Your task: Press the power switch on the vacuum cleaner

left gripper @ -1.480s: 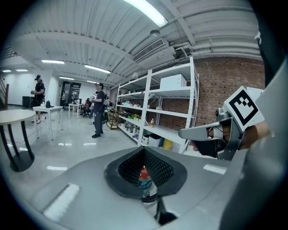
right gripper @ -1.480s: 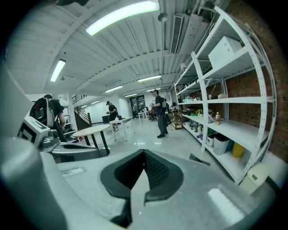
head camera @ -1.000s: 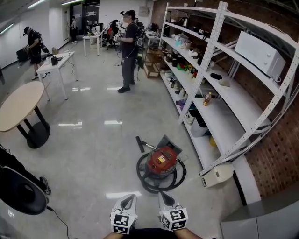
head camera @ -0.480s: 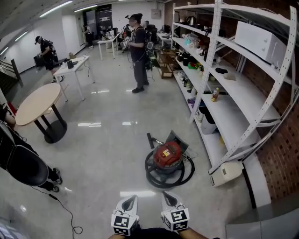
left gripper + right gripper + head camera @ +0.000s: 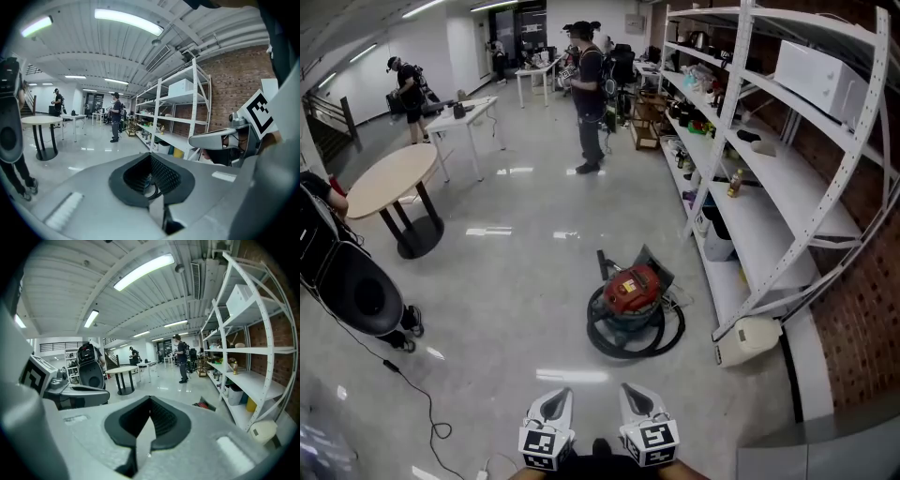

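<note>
1. Step in hand: the approach. Nothing has been pressed yet, and both claws are well apart from the target.
2. The red canister vacuum cleaner with a black hose coiled round it (image 5: 630, 286) stands on the glossy grey floor (image 5: 506, 281). It is just beside the foot of the white metal shelving rack (image 5: 769, 187), ahead of the person and slightly to the right.
3. The left claw (image 5: 555, 403) is at the bottom edge of the head view. In its own view the tips are pressed together with nothing between them, and it points out over the floor.
4. The right claw (image 5: 636, 401) sits just beside the left one. Its tips also meet and it is empty. In its own view a sliver of the red vacuum shows beyond its right side.
5. The power switch can't be picked out. The head view shows a pale label patch on the red top, but it is too small to read as a switch.
6. Next move, as a judgement:
   - Walk in and lower a claw over the top of the canister.
   - Find the switch once it is closer.
   - Push down with the closed tips. The right claw looks better lined up.
7. Watch out for the hose loops round the body and the black nozzle lying on the floor at its far side. Reach in from above, not through the coil.
8. A cream boxy appliance (image 5: 748, 339) sits on the floor under the rack's near end, clear of the path.
9. A person in dark clothes (image 5: 591, 94) stands well beyond the vacuum and is not in the way.
</note>
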Action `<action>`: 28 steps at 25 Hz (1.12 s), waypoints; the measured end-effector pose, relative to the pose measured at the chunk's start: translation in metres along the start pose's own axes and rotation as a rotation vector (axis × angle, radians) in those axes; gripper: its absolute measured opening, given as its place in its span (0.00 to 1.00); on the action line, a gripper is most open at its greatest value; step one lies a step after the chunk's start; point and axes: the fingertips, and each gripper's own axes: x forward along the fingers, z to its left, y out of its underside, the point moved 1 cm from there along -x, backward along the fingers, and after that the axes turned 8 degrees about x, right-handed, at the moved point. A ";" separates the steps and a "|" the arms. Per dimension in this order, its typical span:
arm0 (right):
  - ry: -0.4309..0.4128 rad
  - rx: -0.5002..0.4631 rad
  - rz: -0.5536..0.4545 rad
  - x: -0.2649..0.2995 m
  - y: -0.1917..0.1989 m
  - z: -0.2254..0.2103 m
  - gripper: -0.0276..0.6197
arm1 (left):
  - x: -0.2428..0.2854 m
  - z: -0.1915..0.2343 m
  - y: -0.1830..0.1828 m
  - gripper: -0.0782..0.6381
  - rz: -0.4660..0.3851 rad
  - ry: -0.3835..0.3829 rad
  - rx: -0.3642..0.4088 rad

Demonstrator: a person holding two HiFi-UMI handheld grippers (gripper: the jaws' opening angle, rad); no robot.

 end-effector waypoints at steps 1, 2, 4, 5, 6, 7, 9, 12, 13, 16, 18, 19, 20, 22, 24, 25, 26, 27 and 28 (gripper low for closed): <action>0.000 -0.004 -0.001 -0.006 0.001 0.000 0.03 | -0.004 -0.003 -0.001 0.13 -0.005 -0.002 0.001; 0.000 -0.008 -0.003 -0.010 0.002 0.000 0.03 | -0.007 -0.006 -0.001 0.13 -0.008 -0.004 0.001; -0.005 -0.015 -0.004 -0.018 0.004 0.002 0.03 | -0.015 -0.008 0.001 0.13 -0.008 -0.009 -0.002; -0.010 -0.018 -0.004 -0.020 0.005 0.005 0.03 | -0.019 -0.009 0.003 0.13 -0.005 -0.012 -0.004; -0.017 -0.022 -0.005 -0.023 0.007 0.008 0.03 | -0.023 -0.009 0.005 0.13 -0.005 -0.017 -0.006; -0.024 -0.027 -0.004 -0.024 0.008 0.012 0.03 | -0.027 -0.008 0.006 0.13 -0.006 -0.023 -0.007; -0.040 -0.042 -0.001 -0.026 0.011 0.022 0.03 | -0.034 -0.005 0.010 0.13 -0.008 -0.039 -0.011; -0.058 -0.072 0.005 -0.027 0.014 0.033 0.03 | -0.042 0.000 0.014 0.13 -0.008 -0.056 -0.017; -0.062 -0.082 0.008 -0.027 0.015 0.035 0.03 | -0.044 0.000 0.014 0.13 -0.011 -0.060 -0.017; -0.071 -0.088 0.019 -0.028 0.018 0.037 0.03 | -0.047 0.001 0.014 0.13 -0.020 -0.071 -0.018; -0.077 -0.076 0.024 -0.028 0.020 0.036 0.03 | -0.047 -0.001 0.015 0.13 -0.023 -0.071 -0.018; -0.079 -0.067 0.026 -0.028 0.022 0.035 0.03 | -0.047 -0.003 0.015 0.13 -0.023 -0.069 -0.018; -0.080 -0.063 0.024 -0.029 0.023 0.033 0.03 | -0.046 -0.005 0.016 0.13 -0.023 -0.067 -0.017; -0.074 -0.067 0.015 -0.031 0.021 0.029 0.03 | -0.045 -0.009 0.017 0.13 -0.020 -0.062 -0.014; -0.070 -0.059 0.017 -0.033 0.021 0.026 0.03 | -0.045 -0.011 0.017 0.13 -0.018 -0.058 -0.012; -0.067 -0.058 0.015 -0.035 0.021 0.025 0.03 | -0.046 -0.013 0.016 0.13 -0.017 -0.057 -0.012; -0.065 -0.059 0.013 -0.037 0.020 0.025 0.03 | -0.046 -0.014 0.015 0.13 -0.017 -0.056 -0.011; -0.064 -0.057 0.014 -0.038 0.019 0.024 0.03 | -0.047 -0.015 0.014 0.13 -0.017 -0.055 -0.009; -0.064 -0.055 0.015 -0.040 0.019 0.024 0.03 | -0.047 -0.015 0.013 0.13 -0.018 -0.054 -0.008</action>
